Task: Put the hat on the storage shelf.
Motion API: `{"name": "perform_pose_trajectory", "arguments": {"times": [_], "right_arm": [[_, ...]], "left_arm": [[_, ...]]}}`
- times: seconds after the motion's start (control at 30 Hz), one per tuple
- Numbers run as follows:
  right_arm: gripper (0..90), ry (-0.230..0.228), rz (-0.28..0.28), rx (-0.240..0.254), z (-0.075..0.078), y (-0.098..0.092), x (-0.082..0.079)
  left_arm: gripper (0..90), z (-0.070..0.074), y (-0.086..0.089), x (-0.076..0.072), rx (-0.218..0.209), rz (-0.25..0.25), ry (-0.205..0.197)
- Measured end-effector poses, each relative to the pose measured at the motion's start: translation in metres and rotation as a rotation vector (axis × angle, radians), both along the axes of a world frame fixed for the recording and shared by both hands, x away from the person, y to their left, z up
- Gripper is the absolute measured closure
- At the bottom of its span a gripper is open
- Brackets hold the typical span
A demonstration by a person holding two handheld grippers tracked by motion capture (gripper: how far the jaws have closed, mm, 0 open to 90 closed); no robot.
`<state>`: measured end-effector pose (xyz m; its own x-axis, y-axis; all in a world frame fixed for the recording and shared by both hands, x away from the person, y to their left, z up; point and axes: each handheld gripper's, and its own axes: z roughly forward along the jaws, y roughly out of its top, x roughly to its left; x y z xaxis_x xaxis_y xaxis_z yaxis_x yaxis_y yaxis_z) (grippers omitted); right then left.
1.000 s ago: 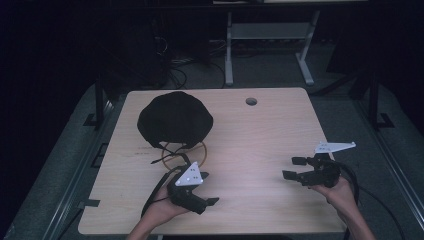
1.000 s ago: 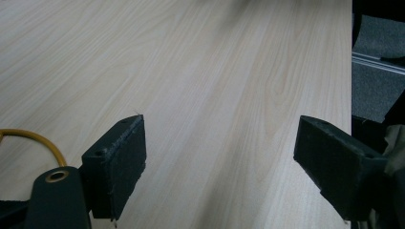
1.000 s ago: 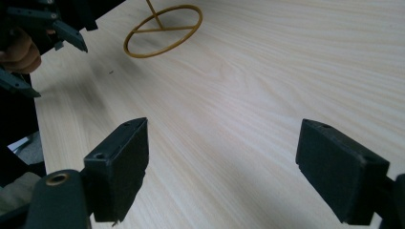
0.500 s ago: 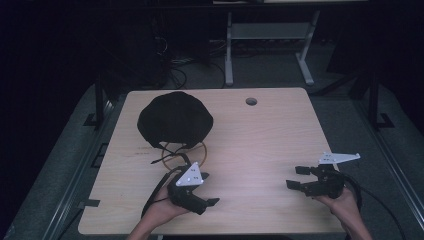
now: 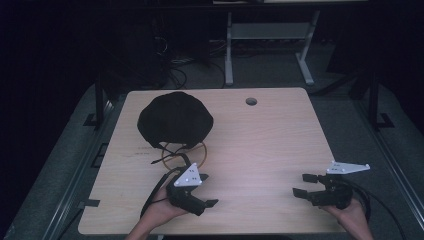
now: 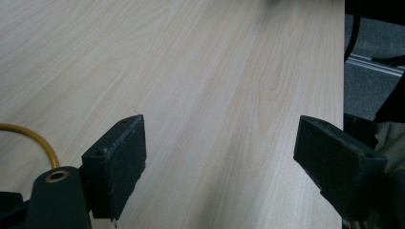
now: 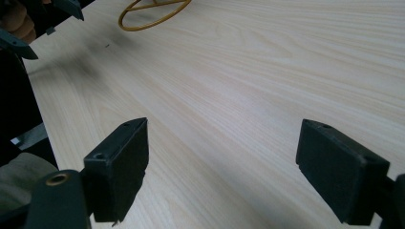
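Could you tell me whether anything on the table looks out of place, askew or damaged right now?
Nothing stands out. A black cap lies flat at the table's far left, with a yellow ring partly tucked under its near edge. Both claws, left and right, are open and empty near the front edge.

We think this is a lab or a test room, not a home. Beyond our two handheld grippers stands a plain light-wood table [image 5: 270,140] with a round cable hole [image 5: 251,101] near its far edge, like an office desk. Behind the table the room is very dark, and there we see loose cables [image 5: 172,62] on a grey floor [image 5: 270,67] and the white metal legs [image 5: 229,55] of another frame.
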<state>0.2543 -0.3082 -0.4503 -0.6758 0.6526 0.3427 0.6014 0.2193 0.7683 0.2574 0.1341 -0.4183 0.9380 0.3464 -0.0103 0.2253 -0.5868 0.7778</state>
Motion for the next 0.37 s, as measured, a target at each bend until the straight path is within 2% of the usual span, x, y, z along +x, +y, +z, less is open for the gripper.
{"name": "perform_pose_trajectory", "arguments": {"times": [0.27, 0.37], "right_arm": [[17.4, -0.015, 0.012, -0.034, -0.003, 0.007, -0.013], [17.4, -0.031, 0.011, -0.024, -0.004, 0.011, -0.020]], "left_arm": [[18.1, -0.001, -0.001, 0.001, -0.010, 0.000, 0.020], [18.1, -0.002, -0.001, 0.001, -0.010, 0.002, 0.025]]}}
